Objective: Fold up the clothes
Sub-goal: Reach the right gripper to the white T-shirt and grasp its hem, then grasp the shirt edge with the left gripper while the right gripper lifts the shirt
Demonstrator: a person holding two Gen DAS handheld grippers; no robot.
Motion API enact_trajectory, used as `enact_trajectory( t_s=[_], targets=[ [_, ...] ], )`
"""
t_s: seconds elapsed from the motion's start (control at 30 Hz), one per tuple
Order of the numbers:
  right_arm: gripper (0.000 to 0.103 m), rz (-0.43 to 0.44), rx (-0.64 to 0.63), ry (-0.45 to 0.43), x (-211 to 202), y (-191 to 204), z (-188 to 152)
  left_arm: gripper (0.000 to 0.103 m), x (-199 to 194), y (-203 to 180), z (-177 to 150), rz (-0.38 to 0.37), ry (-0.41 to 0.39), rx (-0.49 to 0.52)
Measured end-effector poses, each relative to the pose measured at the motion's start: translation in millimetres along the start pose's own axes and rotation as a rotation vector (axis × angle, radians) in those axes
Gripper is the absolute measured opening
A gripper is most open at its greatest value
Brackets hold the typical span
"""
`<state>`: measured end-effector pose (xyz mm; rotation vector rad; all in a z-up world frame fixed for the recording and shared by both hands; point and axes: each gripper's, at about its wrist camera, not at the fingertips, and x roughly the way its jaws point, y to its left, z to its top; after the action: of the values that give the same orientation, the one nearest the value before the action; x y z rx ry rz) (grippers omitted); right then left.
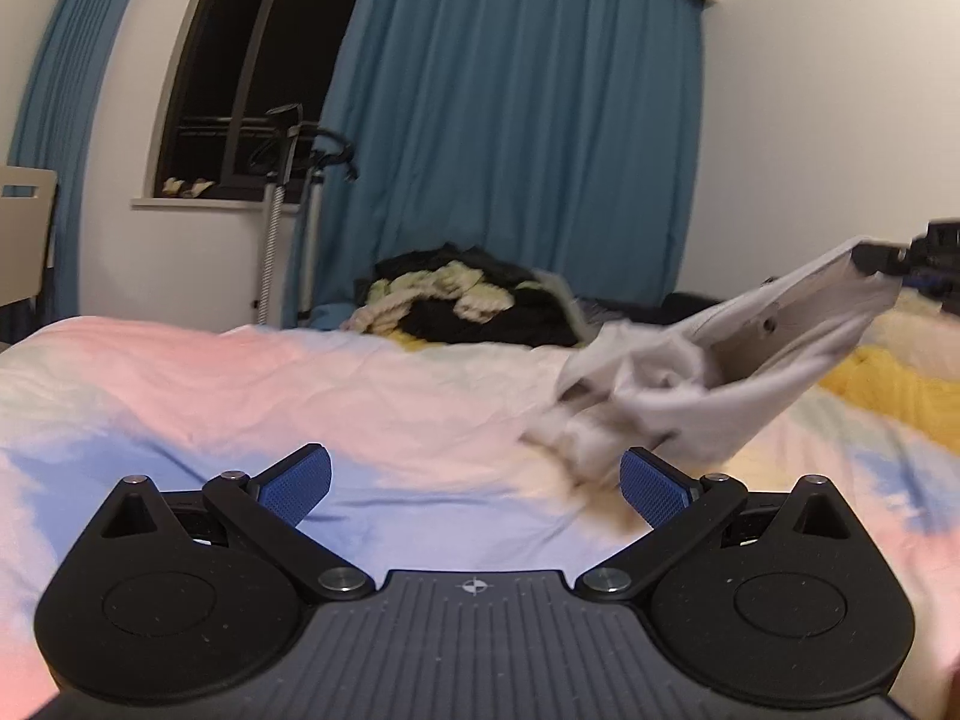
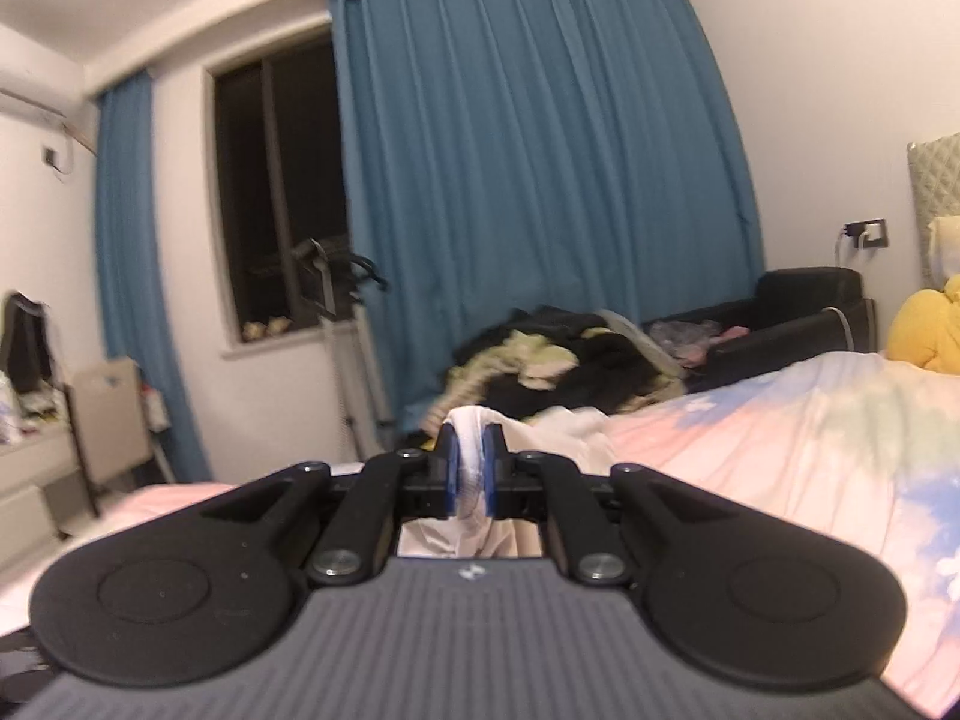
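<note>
One white garment [image 1: 708, 372], one bed [image 1: 240, 384], one dark clothes pile [image 1: 468, 300], two blue curtains [image 1: 510, 120], one window [image 2: 276, 192], two grippers.

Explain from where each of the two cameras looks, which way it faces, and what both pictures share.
Left wrist: sits on the left hand-held gripper, low over the pastel bed sheet, facing the window; its blue pads stand open, empty.
Right wrist: sits on the right hand-held gripper, facing the same wall; its pads are shut on the white garment.
Shared: blue curtain, dark clothes pile, the white garment and, at the left view's edge, the right hand-held gripper.
</note>
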<state>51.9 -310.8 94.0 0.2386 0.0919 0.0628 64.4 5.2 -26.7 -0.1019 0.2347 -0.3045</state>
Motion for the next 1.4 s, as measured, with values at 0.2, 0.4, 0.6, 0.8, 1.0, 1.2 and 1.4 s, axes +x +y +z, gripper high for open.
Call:
enact_trajectory(
  t_s=[0.2, 0.4, 0.6, 0.8, 1.0, 1.2, 1.4],
  targets=[
    [0.009, 0.052, 0.049, 0.069, -30.9, -1.8, -6.8, 0.103, -19.8, -34.8, 2.9, -0.063, -0.055, 0.09],
    [0.01, 0.089, 0.131, 0.118, -33.7, -9.7, -13.5, 0.097, 12.2, -77.7, 5.2, -0.089, -0.032, 0.223],
    [0.01, 0.107, 0.217, 0.131, -33.5, -23.9, -17.4, 0.088, 66.2, -134.7, 14.6, -0.135, -0.016, 0.348],
    [0.01, 0.138, 0.28, 0.147, -26.9, -38.5, -19.9, 0.079, 129.1, -178.1, 5.5, -0.109, 0.026, 0.509],
    [0.01, 0.103, 0.309, 0.167, -18.1, -49.7, -25.0, 0.045, 181.4, -174.3, 6.3, 0.015, 0.097, 0.412],
    [0.01, 0.006, 0.168, 0.303, 8.1, -39.8, -46.2, 0.015, 183.3, -148.7, 41.6, 0.01, 0.06, 0.176],
    [0.01, -0.051, 0.036, 0.334, 26.2, -26.6, -62.6, 0.011, 129.7, -146.6, 74.1, -0.044, 0.004, 0.146]
  ],
)
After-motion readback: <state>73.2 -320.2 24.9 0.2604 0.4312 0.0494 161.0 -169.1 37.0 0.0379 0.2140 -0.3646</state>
